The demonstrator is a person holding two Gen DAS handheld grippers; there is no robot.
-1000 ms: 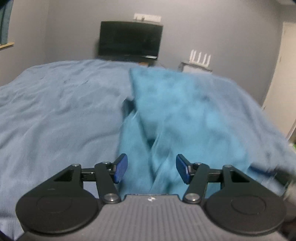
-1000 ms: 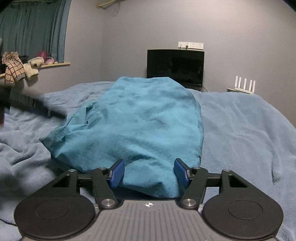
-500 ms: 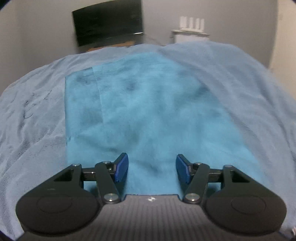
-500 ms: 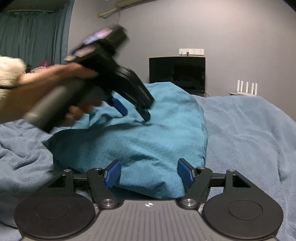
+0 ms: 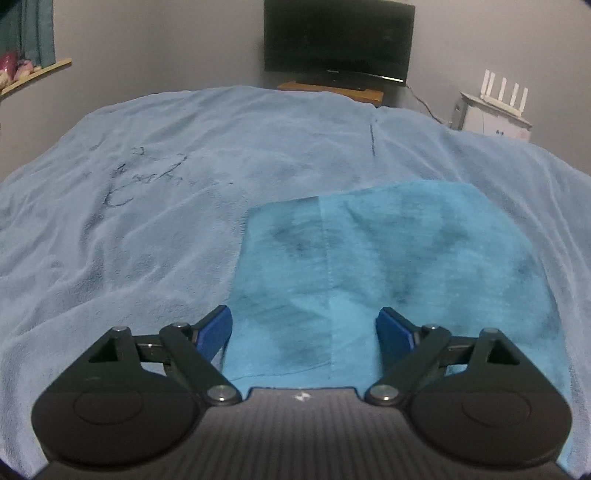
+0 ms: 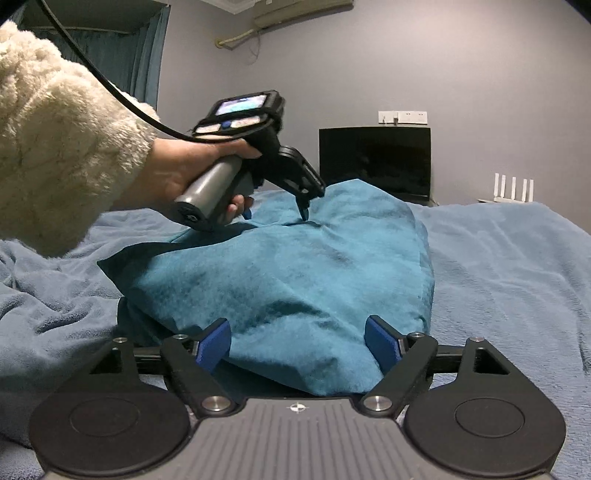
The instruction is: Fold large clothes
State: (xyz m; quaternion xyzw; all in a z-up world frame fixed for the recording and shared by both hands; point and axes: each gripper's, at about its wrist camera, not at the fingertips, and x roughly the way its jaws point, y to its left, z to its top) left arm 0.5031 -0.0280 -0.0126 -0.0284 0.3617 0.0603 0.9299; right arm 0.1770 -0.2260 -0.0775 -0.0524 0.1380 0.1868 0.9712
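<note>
A teal garment (image 5: 388,266) lies folded flat on the light blue bed blanket (image 5: 155,206). My left gripper (image 5: 304,330) is open just above its near part, with nothing between the blue pads. In the right wrist view the garment (image 6: 314,280) looks like a soft heap. My right gripper (image 6: 297,341) is open, low at the garment's near edge, its pads on either side of the cloth. The left gripper (image 6: 279,216) shows there too, held in a hand, its fingertips touching the garment's top.
A black TV (image 5: 338,35) on a wooden stand is beyond the bed's far end. A white router (image 5: 504,92) sits on a white cabinet at the right. A window shelf with small items (image 5: 22,70) is at the left. The blanket (image 6: 509,266) spreads right of the garment.
My left gripper has swung from beside the garment to over it and down onto its top. The garment has settled flat under it. My right gripper has stayed open at the near edge.
</note>
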